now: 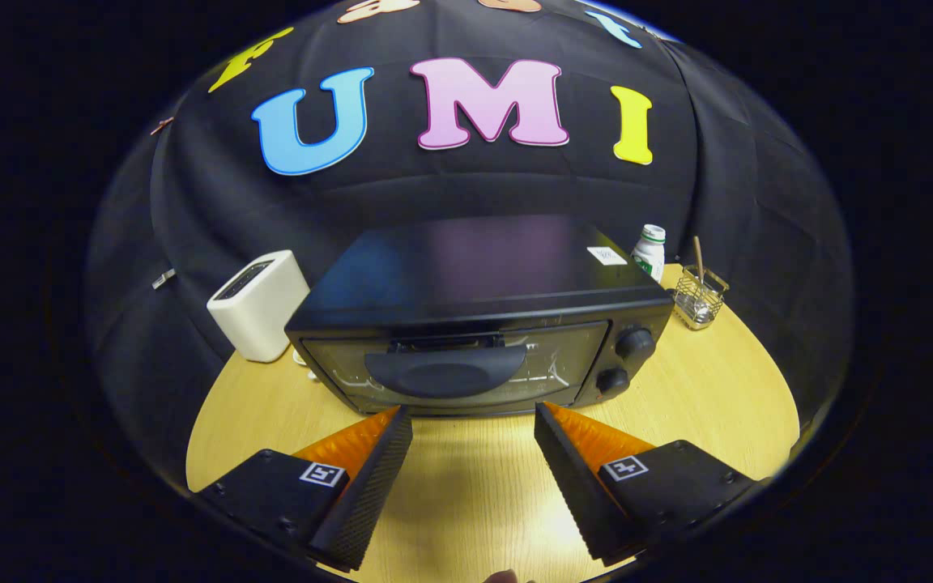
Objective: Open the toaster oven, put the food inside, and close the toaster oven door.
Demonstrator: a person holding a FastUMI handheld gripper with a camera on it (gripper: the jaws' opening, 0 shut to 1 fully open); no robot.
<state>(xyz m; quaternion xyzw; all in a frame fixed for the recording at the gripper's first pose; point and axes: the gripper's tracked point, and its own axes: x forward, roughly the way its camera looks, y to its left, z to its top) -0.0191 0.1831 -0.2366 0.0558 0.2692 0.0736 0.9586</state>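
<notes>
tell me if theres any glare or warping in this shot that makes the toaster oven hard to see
Gripper view: fisheye bends the table edge into a curve; the toaster oven top mirrors soft blue and pink from the wall; its glass door is dim with faint streaks, interior hard to read; focus is sharp; gripper open, just short of the door.

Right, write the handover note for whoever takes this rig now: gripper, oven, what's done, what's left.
Gripper: open, holding nothing, fingers spread just short of the toaster oven.
Oven: on the wooden table, door shut, its handle straight ahead between the fingers.
Nearby: white box to one side of the oven, bottle and wire holder to the other.
Done: nothing yet.
Left: pull the door open, find and load the food, shut the door.
</notes>
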